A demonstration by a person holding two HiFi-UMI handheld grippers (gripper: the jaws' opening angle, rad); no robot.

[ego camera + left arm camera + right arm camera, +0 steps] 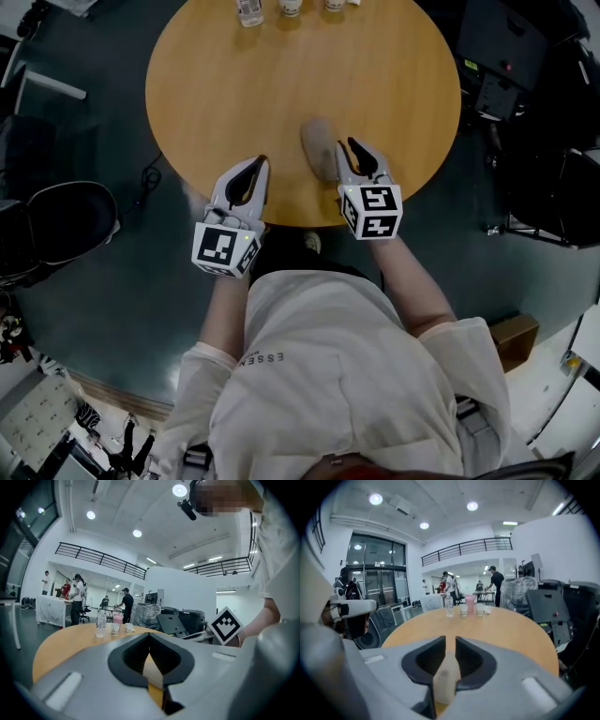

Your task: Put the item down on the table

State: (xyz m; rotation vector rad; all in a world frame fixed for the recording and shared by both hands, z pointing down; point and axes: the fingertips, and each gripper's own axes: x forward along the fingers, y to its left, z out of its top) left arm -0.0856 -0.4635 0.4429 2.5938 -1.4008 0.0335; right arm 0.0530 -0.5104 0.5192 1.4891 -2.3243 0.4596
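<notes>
One beige item [319,148] pinched between the pads of right gripper [348,146], low over near part of round wooden table [281,84]; contact with tabletop unclear. Left gripper [262,161] at table's near edge, jaws pressed together at tips

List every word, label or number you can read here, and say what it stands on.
"ESSEN": on the person's white shirt; further letters are lost in a fold.
On the two marker cubes: black-and-white squares only, no letters.
On the bottle and cups: any labels are too small to read.
</notes>
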